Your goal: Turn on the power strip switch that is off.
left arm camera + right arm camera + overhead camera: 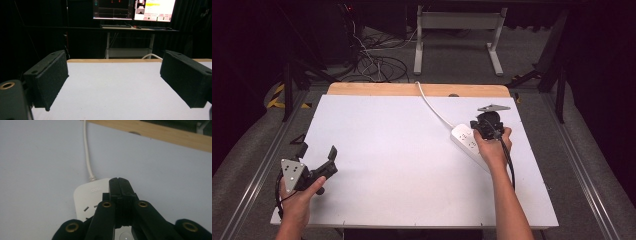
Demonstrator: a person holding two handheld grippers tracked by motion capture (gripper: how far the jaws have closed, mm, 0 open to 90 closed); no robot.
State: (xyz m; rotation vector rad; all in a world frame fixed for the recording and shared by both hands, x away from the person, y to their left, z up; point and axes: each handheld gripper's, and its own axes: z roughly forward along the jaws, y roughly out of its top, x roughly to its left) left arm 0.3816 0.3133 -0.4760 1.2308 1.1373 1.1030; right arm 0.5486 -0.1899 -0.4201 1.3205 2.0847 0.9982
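1. White and plastic, the power strip [469, 145] lies at the right of centre in the high view, slanted, its near end hidden under my right hand [493, 150].
2. My right gripper [484, 126] stands over the strip's far end, jaws pressed together with nothing between them. In the right gripper view the closed tips sit above the strip's [86, 197] corner beside its socket slots; I cannot tell whether they touch it.
3. The strip's white cord [432, 107] runs from that end toward the upper middle of the high view and passes over the wooden strip [372, 89] along the tabletop's far edge.
4. The pale tabletop [387, 150] has a wide bare stretch between my two hands, from the centre of the frame to its near edge at the bottom.
5. To the right of the power strip a narrower band of tabletop remains before the right edge.
6. My left gripper [318, 161] is at the lower left of the high view, close to the tabletop's left edge and near corner, well apart from the strip.
7. Its jaws are spread wide and empty; in the left gripper view they [113, 82] frame bare tabletop running up to the wooden far edge [112, 60].
8. Beyond that edge, at the top of that view, stand a desk [140, 29] and lit monitors [133, 9].
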